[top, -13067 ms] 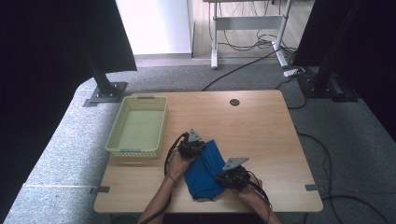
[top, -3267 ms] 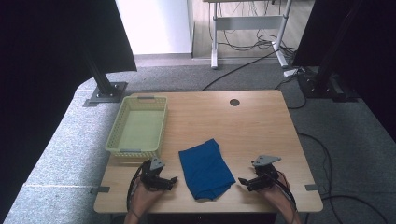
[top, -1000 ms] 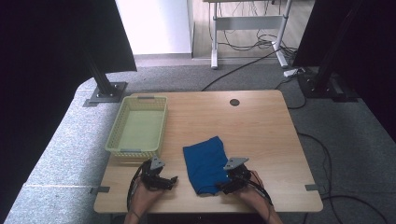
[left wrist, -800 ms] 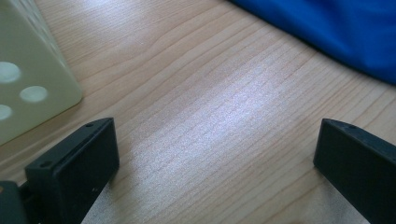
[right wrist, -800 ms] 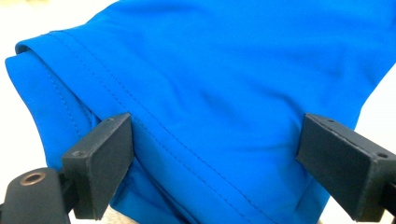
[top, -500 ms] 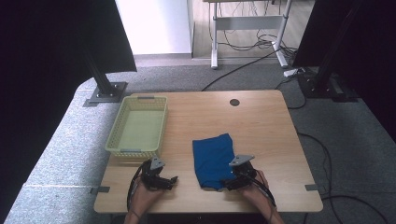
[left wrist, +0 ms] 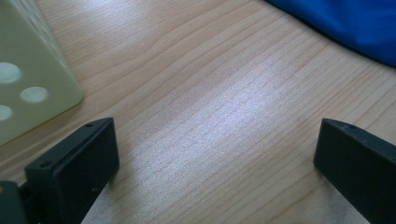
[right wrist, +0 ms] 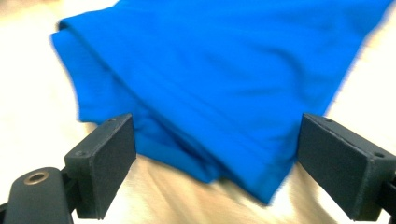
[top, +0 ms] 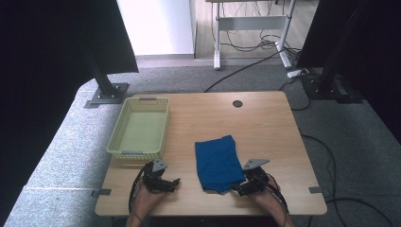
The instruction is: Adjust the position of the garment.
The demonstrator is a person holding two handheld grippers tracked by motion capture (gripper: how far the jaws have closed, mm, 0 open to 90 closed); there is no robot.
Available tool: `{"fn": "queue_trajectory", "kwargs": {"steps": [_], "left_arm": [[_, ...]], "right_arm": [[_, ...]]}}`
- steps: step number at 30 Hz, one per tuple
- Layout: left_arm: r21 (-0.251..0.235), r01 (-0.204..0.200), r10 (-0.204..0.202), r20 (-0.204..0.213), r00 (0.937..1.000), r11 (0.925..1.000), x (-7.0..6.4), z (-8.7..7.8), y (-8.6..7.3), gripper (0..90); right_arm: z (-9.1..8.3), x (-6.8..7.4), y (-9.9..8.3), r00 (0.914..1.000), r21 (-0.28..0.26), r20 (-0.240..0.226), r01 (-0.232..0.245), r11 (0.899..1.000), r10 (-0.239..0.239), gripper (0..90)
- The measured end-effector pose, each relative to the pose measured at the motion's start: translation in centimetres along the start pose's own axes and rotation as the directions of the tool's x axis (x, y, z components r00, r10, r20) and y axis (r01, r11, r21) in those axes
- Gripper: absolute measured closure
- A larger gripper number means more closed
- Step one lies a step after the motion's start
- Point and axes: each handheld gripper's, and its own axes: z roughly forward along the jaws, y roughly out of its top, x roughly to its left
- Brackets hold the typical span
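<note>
Cloth has slid right since a second ago; our right tool, jaws apart, has released it, left tool likewise apart.

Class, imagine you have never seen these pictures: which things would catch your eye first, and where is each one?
The folded blue cloth stands out most, lying near the front middle of the wooden table. The right gripper sits at its near right corner with jaws open, the cloth's edge between them. The pale green basket sits at the table's left side, with the open left gripper in front of it over bare wood.
</note>
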Motion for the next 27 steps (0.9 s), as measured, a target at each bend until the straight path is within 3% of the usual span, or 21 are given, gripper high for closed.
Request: {"fn": "queue_trajectory", "kwargs": {"steps": [8, 14, 18, 23, 27], "left_arm": [[0.001, -0.001, 0.001, 0.000, 1.0000, 1.0000, 0.0, 0.0, 0.0, 0.0], [0.000, 0.002, -0.002, -0.002, 1.0000, 1.0000, 0.0, 0.0, 0.0, 0.0], [0.001, 0.001, -0.001, -0.003, 1.0000, 1.0000, 0.0, 0.1, 0.1, 0.0], [0.001, 0.002, -0.002, -0.003, 1.0000, 1.0000, 0.0, 0.1, 0.1, 0.0], [0.000, 0.002, -0.002, -0.003, 1.0000, 1.0000, 0.0, 0.1, 0.1, 0.0]], "right_arm": [[0.8, 2.2, 0.6, 0.9942, 0.030, -0.070, 0.085, 0.996, -0.082, 12.4], [0.0, 1.4, 1.2, 0.9965, -0.020, 0.011, 0.083, 0.996, -0.082, 12.6], [0.1, 1.4, 2.0, 0.9934, -0.059, 0.014, 0.114, 0.992, -0.114, 12.8], [2.1, 1.8, 2.8, 0.9871, -0.021, -0.015, 0.159, 0.987, -0.159, 12.5], [3.3, 1.9, 3.0, 0.9830, 0.025, -0.001, 0.184, 0.983, -0.184, 11.0]]}}
